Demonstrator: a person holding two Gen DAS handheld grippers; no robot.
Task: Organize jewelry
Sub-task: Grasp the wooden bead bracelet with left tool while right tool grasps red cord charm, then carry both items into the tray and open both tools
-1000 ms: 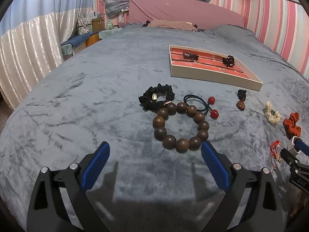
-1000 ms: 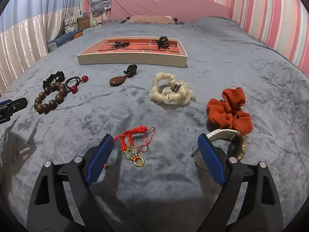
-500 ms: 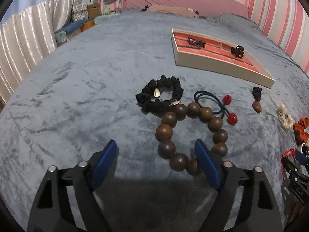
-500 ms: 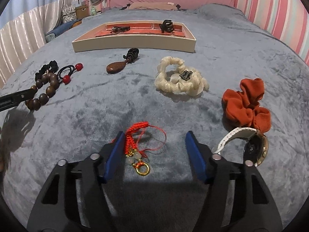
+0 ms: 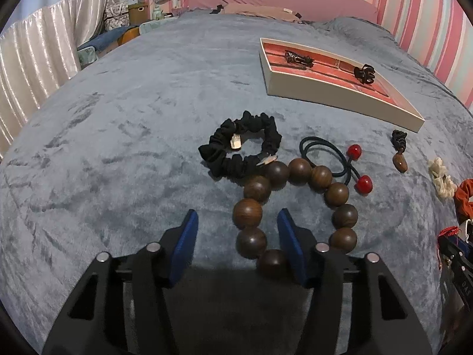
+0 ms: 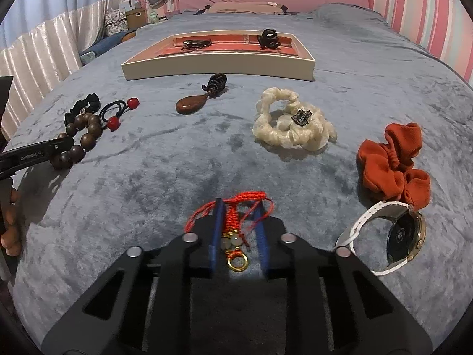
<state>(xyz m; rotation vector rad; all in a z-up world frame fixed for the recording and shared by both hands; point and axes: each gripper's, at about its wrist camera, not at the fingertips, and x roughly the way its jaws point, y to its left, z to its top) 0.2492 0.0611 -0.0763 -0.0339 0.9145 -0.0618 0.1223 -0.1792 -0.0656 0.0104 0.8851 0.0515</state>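
Note:
My left gripper (image 5: 238, 217) is open, low on the grey bedspread, its blue fingers astride the near left side of the brown wooden bead bracelet (image 5: 337, 193). My right gripper (image 6: 238, 207) has narrowed around the red cord charm (image 6: 235, 217) with pale beads and a gold ring; the jaws stand a little apart on either side of the cord. The cream jewelry tray (image 6: 218, 69) with a red lining lies further back and holds two dark hair clips. The tray also shows in the left wrist view (image 5: 334, 94).
On the bedspread lie a black scrunchie (image 5: 245, 148), a black hair tie with red balls (image 5: 351, 162), a brown teardrop pendant (image 6: 192, 103), a cream scrunchie (image 6: 292, 124), an orange scrunchie (image 6: 393, 162) and a white-strapped watch (image 6: 393, 236). A pink headboard stands behind.
Both grippers have come down and forward. The left has narrowed around the bead bracelet's side. The right has closed in from wide open around the red cord charm.

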